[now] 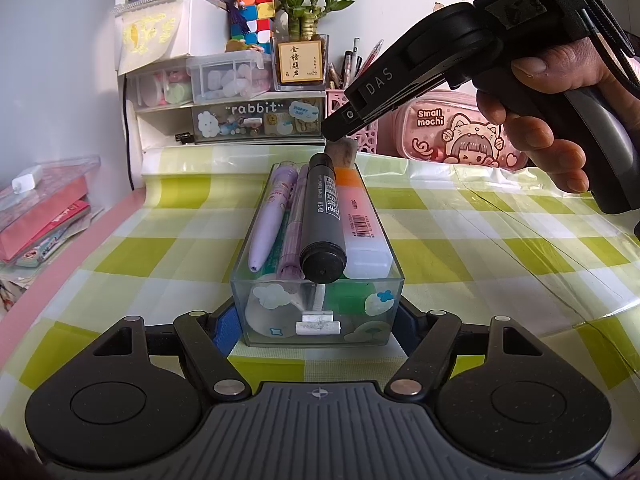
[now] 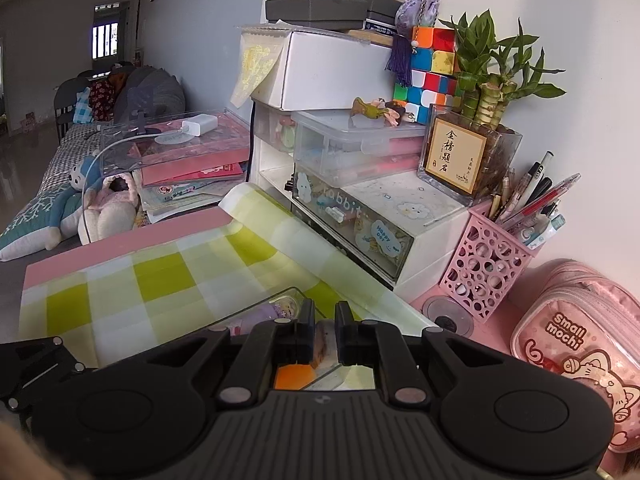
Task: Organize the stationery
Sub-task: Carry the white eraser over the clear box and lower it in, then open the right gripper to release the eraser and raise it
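Left wrist view first: my left gripper [image 1: 318, 334] is clamped on the near end of the clear box [image 1: 320, 240], one blue-padded finger [image 1: 226, 332] against each side wall, and the box sits flat on the green checked cloth [image 1: 120, 256]. Inside, lying lengthwise, I can see a lilac pen [image 1: 269, 216] at the left, a purple pen [image 1: 294, 220] beside it, a fat black marker [image 1: 322, 216] riding on top of the pile, and an orange-and-white block [image 1: 358, 220] at the right. Through the stickered front wall there is something green and a small white clip, hard to make out.

Over at the far end of the box, my right gripper [image 1: 340, 134] comes in from the upper right, a hand [image 1: 536, 120] wrapped round its handle. Its tip hovers just above the far rim, and a small brownish eraser-like piece [image 1: 344, 152] sticks out below it.

Right wrist view now: my right fingers [image 2: 306, 330] stand close together, gripping that small piece [image 2: 322, 340], pale and brown between the pads. Below them the orange end of the block [image 2: 294, 376] and the box's glass rim show. Beyond the cloth stand a white drawer unit [image 2: 360, 216], a pink pen basket [image 2: 486, 268] full of pens, a potted bamboo [image 2: 488, 92] and a pink pencil case [image 2: 580, 340] at the right.
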`<state>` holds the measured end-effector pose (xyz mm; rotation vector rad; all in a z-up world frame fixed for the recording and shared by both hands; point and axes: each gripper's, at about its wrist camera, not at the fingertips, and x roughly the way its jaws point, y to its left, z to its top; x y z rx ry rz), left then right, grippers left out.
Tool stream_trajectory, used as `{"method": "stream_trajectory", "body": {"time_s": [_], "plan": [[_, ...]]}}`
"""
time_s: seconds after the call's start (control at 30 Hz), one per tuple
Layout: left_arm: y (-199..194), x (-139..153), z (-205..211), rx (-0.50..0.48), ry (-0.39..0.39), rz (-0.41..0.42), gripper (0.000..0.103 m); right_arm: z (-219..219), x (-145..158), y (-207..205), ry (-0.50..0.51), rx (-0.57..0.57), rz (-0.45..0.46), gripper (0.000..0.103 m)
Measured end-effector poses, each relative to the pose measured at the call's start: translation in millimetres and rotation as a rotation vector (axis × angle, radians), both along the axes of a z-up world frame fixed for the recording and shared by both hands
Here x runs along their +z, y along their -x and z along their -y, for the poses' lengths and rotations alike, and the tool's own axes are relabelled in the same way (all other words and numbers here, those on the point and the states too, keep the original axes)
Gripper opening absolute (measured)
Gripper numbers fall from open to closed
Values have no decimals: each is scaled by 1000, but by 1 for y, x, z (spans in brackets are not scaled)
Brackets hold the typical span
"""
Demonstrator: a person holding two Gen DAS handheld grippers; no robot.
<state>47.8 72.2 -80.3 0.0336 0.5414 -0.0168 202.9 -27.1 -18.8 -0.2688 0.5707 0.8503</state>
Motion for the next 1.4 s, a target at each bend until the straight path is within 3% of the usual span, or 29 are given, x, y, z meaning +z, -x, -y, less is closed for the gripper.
{"method": "stream_trajectory", "body": {"time_s": [0.23,0.47,0.53,0.6,0.63,0.77,0.83,0.87,1.0,1.2,1.3,1.4], "plan": [[0,0,0,0,0,0,72,21,3,16,-83,-69,-7,0],[-1,0,2,2,-5,0,72,28,3,18,-87,-121,-13,0],[-1,0,2,3,-5,-1,72,23,6,7,-82,-124,-24,6],[-2,0,2,3,-6,-1,72,18,4,0,-54,-145,-11,23],[-2,0,2,3,-7,0,72,16,2,-3,-40,-148,-8,23],[-3,0,1,-1,-5,1,72,8,-9,-15,-24,-126,-55,22],[-3,0,1,-2,-4,1,72,4,-13,-15,-5,-125,-49,11],[-3,0,1,-2,-4,1,72,4,-15,-14,-3,-124,-51,0],[-3,0,1,-2,-4,1,72,2,-14,-6,4,-94,11,0],[-3,0,1,-2,-3,0,72,-20,-16,18,180,-80,248,0],[-3,0,1,-2,-3,0,72,-19,-19,20,164,-46,218,0],[-3,0,1,-2,-3,1,72,-9,-18,21,128,-96,199,0]]}}
